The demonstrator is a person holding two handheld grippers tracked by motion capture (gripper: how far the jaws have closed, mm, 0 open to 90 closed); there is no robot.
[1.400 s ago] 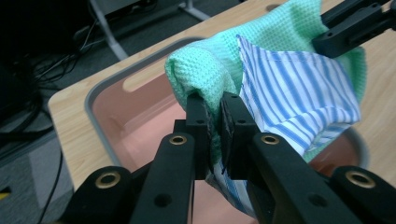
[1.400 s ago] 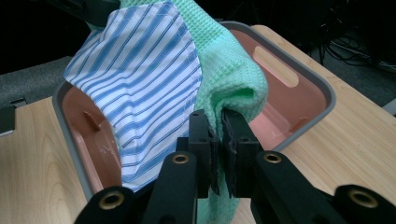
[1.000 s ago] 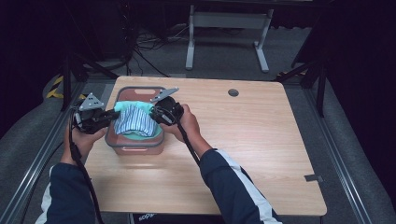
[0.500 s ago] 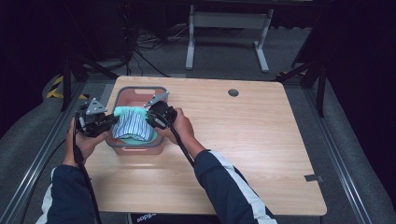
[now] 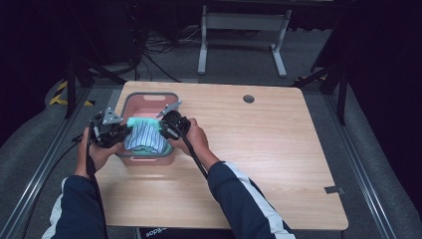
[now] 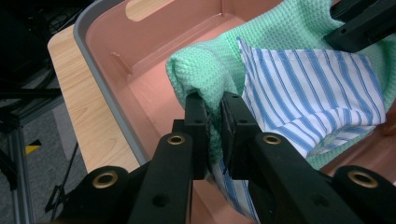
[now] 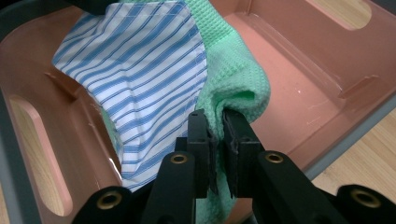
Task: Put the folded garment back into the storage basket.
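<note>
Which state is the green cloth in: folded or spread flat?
Folded. The green cloth doubles over in a rounded fold, a striped cloth layered on it, held over the pink bin by both shut grippers.

Wooden table (image 5: 278, 149) with a round grommet hole (image 5: 248, 98), grey metal stand (image 5: 242, 25) on carpet behind

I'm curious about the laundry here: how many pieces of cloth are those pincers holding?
2. A green cloth, pinched at each end by the left gripper and right gripper, and a striped cloth lying against it, both over the pink bin. More could be hidden beneath.
</note>
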